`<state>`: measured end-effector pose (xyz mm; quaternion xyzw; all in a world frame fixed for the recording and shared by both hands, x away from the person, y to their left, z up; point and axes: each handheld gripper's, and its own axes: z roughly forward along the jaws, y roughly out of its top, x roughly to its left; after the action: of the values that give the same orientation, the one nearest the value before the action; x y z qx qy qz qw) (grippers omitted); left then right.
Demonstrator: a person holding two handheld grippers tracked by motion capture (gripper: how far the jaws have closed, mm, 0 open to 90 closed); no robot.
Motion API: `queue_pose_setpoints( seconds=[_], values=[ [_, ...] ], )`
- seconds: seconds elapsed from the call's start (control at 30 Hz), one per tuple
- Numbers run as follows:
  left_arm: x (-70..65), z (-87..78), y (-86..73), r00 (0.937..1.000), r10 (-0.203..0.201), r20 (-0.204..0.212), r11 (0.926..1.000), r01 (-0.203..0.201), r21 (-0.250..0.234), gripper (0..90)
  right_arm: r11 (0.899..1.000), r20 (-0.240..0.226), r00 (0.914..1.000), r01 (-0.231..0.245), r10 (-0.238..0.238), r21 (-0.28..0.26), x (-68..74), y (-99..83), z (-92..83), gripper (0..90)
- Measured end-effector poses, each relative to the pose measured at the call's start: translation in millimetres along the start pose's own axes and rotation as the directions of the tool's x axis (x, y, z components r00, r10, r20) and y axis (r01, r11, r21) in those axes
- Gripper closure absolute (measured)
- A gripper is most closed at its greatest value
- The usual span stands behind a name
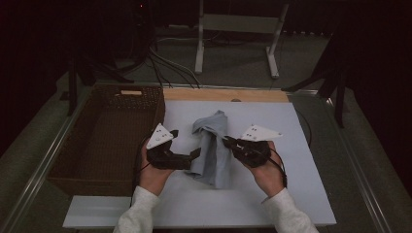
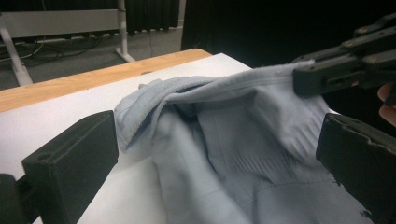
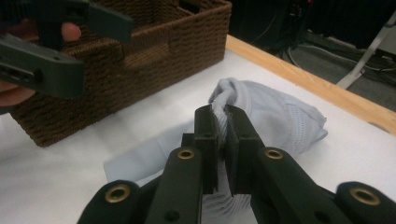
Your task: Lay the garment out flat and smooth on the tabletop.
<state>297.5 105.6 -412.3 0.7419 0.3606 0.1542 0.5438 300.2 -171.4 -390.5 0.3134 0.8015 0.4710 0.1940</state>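
Observation:
A light blue-grey cloth lies crumpled on the white board, one part pulled up off it. My right gripper is shut on a fold of the cloth, which is pinched between its two black jaws. My left gripper stands open at the cloth's left edge. In the left gripper view its jaws are wide apart with the cloth bunched between them, and the pads do not press on it. The right gripper shows at the upper right of that view, holding the cloth's raised corner.
A brown wicker basket sits at the left of the white board, close to my left hand. A wooden strip edges the board's far side. Beyond the table stand a white frame and floor cables.

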Motion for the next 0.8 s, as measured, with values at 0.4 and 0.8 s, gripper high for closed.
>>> queue_pose_setpoints(
  seconds=[0.4,0.8],
  values=[
    [-0.2,-1.2,0.9,1.0000,0.000,0.000,1.0000,0.000,-0.005,0.1,1.000,0.028,0.9996,0.000,0.000,-0.024,-4.3,1.4,-5.9,84.8],
    [0.0,-1.6,1.0,1.0000,0.000,-0.003,1.0000,0.000,-0.006,0.1,0.999,0.060,0.9980,-0.021,0.022,-0.031,-16.6,-3.3,-14.2,84.7]
  ],
)
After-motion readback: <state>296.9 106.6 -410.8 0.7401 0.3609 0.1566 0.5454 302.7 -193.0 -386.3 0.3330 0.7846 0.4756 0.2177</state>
